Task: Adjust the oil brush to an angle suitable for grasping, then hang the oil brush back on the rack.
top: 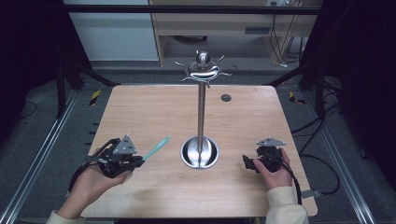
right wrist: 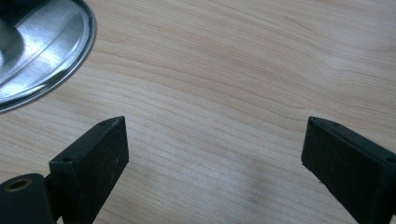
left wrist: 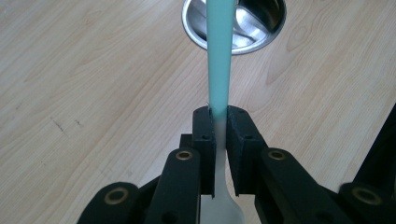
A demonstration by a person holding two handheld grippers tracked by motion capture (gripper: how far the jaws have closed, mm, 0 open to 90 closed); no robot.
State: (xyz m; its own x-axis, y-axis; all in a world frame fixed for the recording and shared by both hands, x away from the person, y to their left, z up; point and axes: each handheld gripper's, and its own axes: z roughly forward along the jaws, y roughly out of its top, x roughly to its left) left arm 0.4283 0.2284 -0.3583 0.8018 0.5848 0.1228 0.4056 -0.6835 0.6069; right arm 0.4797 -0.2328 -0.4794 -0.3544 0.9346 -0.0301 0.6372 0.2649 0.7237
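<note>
A slim utensil with a teal handle (top: 156, 148) (left wrist: 219, 56) and a white lower end is clamped between the pads of my left gripper (top: 138, 161) (left wrist: 218, 114). It is held a little above the table at the front left, and the handle points toward the steel base (top: 200, 152) (left wrist: 254, 28) of a tall metal stand (top: 201, 107). The stand has curved hooks (top: 203, 70) at its top. My right gripper (top: 246, 162) (right wrist: 215, 149) rests at the front right, its jaws wide apart over bare wood, nothing between them.
The wooden table (top: 140, 107) has a small dark hole (top: 226, 97) near its far edge. Black frame rails run along both sides of the table. A person's hands hold both grippers from the near edge.
</note>
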